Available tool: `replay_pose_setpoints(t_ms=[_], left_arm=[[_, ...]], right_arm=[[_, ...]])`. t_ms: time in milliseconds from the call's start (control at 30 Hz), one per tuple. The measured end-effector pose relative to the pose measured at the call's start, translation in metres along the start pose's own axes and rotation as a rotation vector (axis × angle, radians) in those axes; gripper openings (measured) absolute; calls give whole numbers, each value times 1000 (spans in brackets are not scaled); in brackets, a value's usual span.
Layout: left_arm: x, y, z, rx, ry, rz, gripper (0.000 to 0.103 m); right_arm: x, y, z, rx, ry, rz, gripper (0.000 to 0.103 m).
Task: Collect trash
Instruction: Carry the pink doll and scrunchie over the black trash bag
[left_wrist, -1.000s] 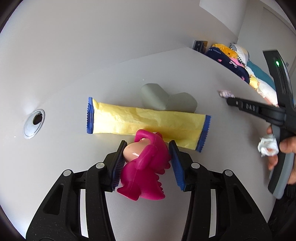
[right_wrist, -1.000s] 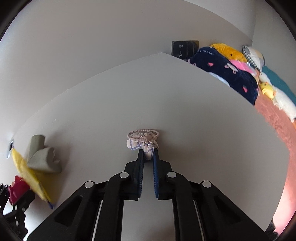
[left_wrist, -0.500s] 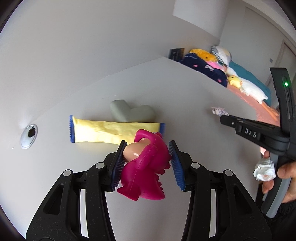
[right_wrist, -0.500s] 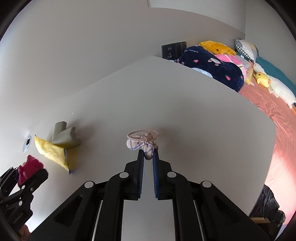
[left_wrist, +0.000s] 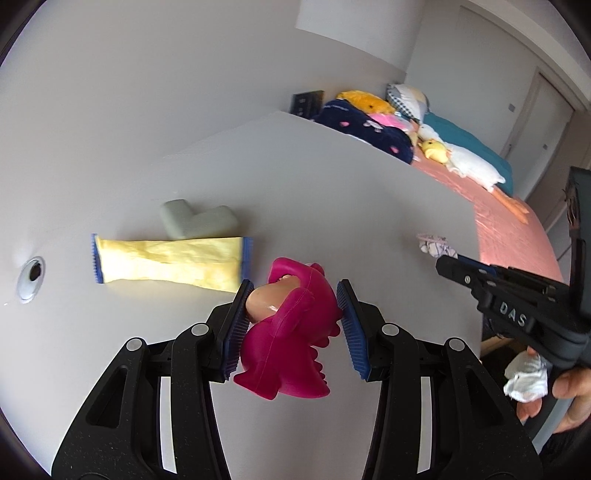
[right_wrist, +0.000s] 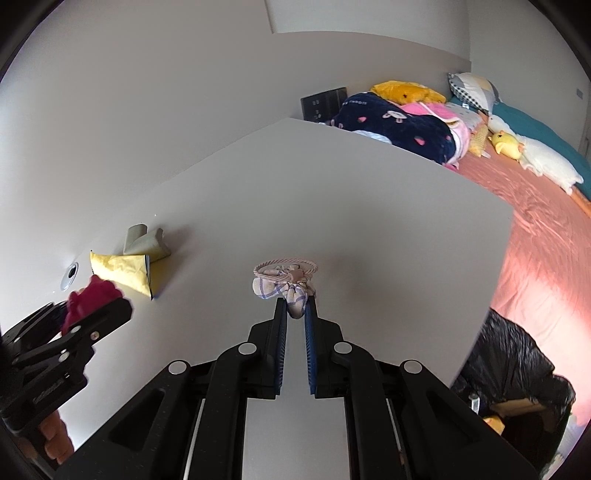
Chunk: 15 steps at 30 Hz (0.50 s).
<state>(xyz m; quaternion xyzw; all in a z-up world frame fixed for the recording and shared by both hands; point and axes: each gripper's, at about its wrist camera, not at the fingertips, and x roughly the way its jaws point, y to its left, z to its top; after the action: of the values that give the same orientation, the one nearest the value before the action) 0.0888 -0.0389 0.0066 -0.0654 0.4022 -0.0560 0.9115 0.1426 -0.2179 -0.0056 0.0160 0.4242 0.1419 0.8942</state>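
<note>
Trash, two items held: magenta toy clamped in left gripper; small cloth bundle pinched in right gripper, jaws narrow. Both are above the white table. Beyond them lie a yellow wrapper and a grey foam piece. Step: carrying, probably. Next: release into the black bag beside the table.

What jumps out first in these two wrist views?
The magenta dinosaur toy clamped in the left gripper, held above the white table. Next, the small cloth bundle with a rope ring pinched at the tip of the right gripper. The yellow wrapper lies flat on the table beyond the toy.
</note>
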Motion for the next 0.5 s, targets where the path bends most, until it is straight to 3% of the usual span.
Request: replay_pose_setpoints(t_ms=[500], left_arm=[[2,-67,-3,112,25,-51,46]], right_arm=[[-51,-38,-37,70,-52,-6,11]])
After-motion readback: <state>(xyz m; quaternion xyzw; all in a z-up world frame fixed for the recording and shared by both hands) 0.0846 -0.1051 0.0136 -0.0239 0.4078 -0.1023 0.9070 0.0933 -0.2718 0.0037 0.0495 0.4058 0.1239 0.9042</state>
